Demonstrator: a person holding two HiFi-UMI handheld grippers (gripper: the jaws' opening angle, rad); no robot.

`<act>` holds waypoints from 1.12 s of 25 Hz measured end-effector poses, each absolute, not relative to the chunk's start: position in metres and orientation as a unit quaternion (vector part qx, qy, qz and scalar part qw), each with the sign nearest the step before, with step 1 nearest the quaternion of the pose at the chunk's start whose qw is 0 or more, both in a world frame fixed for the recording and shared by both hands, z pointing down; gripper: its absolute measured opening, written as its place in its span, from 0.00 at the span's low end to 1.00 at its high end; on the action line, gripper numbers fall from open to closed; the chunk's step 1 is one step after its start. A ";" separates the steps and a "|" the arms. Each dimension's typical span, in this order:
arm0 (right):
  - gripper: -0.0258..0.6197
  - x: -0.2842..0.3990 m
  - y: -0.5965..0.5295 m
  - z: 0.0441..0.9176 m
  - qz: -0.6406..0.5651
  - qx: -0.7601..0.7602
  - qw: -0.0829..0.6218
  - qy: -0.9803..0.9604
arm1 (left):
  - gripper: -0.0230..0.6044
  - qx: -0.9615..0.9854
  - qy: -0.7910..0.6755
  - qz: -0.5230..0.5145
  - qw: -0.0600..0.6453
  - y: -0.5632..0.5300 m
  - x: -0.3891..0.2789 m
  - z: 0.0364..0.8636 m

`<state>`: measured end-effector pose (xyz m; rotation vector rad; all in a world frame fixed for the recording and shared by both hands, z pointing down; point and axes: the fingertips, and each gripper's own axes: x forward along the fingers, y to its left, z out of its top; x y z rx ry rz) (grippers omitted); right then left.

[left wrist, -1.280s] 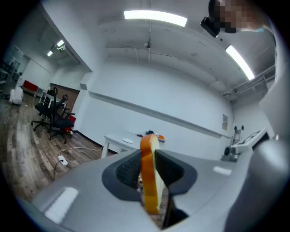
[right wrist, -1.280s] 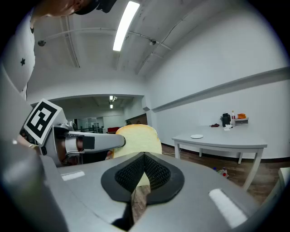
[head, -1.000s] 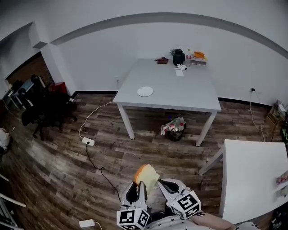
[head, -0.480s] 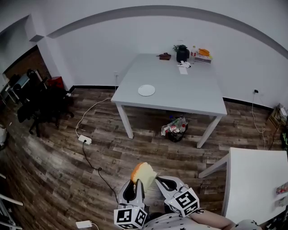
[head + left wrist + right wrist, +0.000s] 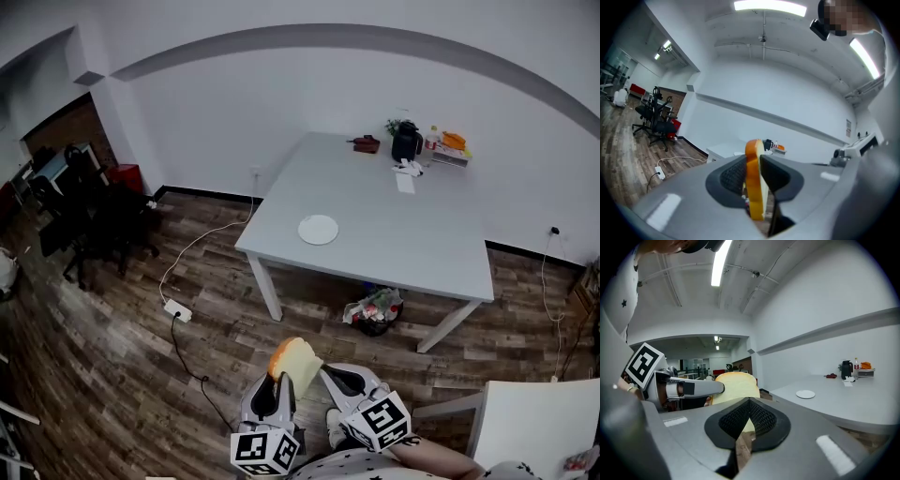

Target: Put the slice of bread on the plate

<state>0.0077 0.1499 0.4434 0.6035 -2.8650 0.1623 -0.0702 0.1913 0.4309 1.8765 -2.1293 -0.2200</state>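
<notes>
A slice of bread [image 5: 295, 364] with an orange-brown crust stands on edge between the jaws of my left gripper [image 5: 281, 380], which is shut on it above the wooden floor. In the left gripper view the slice [image 5: 754, 183] fills the gap between the two dark pads. My right gripper [image 5: 330, 375] is just to the right of the slice, shut and holding nothing. From the right gripper [image 5: 749, 404] I see the flat face of the bread [image 5: 736, 383] behind its closed pads. The white plate [image 5: 319, 230] lies near the front left of the grey table [image 5: 422, 253], well ahead.
A dark jug [image 5: 406, 141], an orange item and papers sit at the table's far end. A bag of rubbish [image 5: 375, 307] lies under it. A power strip with cable [image 5: 176, 309] lies on the floor, office chairs [image 5: 94, 220] stand at left, and a white table [image 5: 534, 422] is at lower right.
The table and plate have come nearer and lower in the head view as both grippers travelled forward together. The bread has stayed clamped in the left gripper.
</notes>
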 end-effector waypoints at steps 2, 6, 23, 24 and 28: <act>0.04 0.005 0.121 0.444 0.056 0.205 0.106 -0.971 | 0.19 0.651 -0.741 -0.078 0.147 0.162 -0.073 0.429; 0.04 -0.004 0.073 0.448 0.055 0.199 0.112 -0.972 | 0.19 0.643 -0.748 -0.073 0.149 0.113 -0.081 0.431; 0.04 -0.031 -0.047 0.455 0.072 0.204 0.110 -0.970 | 0.19 0.642 -0.750 -0.044 0.152 -0.005 -0.100 0.438; 0.04 -0.034 -0.054 0.455 0.074 0.206 0.109 -0.970 | 0.19 0.643 -0.749 -0.043 0.153 -0.012 -0.105 0.438; 0.04 -0.046 -0.089 0.459 0.077 0.220 0.111 -0.966 | 0.19 0.653 -0.739 -0.044 0.157 -0.048 -0.123 0.442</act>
